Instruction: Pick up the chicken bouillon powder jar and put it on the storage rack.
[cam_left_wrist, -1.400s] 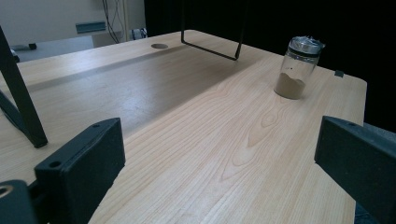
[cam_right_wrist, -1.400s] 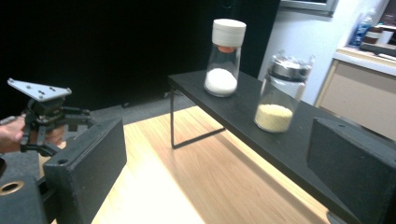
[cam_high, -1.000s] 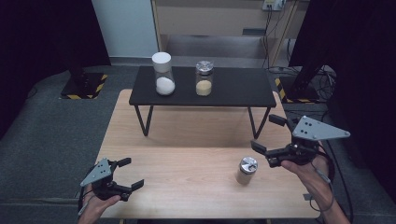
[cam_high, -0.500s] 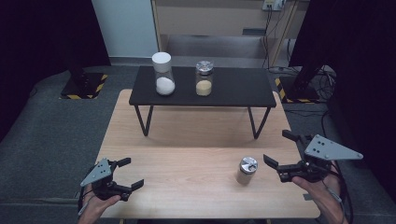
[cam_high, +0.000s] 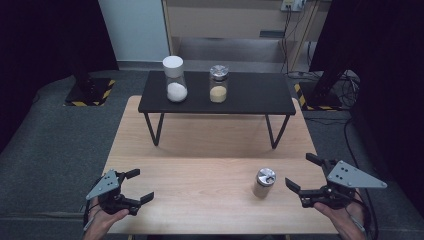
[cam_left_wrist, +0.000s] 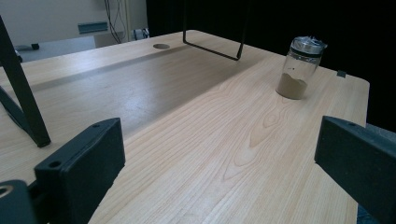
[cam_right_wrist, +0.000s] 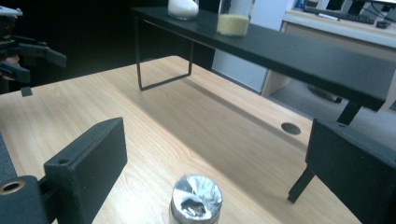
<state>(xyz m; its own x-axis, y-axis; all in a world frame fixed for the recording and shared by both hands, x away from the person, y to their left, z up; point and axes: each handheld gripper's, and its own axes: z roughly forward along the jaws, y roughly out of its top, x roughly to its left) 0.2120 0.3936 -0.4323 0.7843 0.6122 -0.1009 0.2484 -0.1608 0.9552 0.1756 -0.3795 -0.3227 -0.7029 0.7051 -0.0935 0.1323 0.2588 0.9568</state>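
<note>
**Glass jar of tan powder stands free between two open grippers**

Glass, small and silver-capped, the jar of tan powder (cam_high: 263, 183) stands upright on the pale wooden table (cam_high: 200, 145), toward its near right part. In the right gripper view the same jar (cam_right_wrist: 196, 201) shows from above at 6 o'clock, low in the gap between the two black jaws, its shiny cap crinkled; neither jaw touches it.

The right gripper (cam_high: 303, 174) sits just beside the jar at its 3 o'clock in the high view, jaws spread wide and holding nothing, pointed toward the jar, with a grey three-cornered plate on top and a hand beneath it.

The left gripper (cam_high: 140, 186) rests at the table's near left corner, well apart from the jar at its 9 o'clock. Its jaws are likewise spread and empty. In the left gripper view the jar (cam_left_wrist: 299, 69) stands far off at 1 o'clock, near the table's edge.

Beyond the jar, at 12 o'clock, a low black shelf on thin metal legs (cam_high: 250, 95) stands across the far part of the table. On it are a tall white-lidded jar of white powder (cam_high: 175, 79) and, just beside it, a silver-capped jar of yellow grains (cam_high: 218, 83).
</note>
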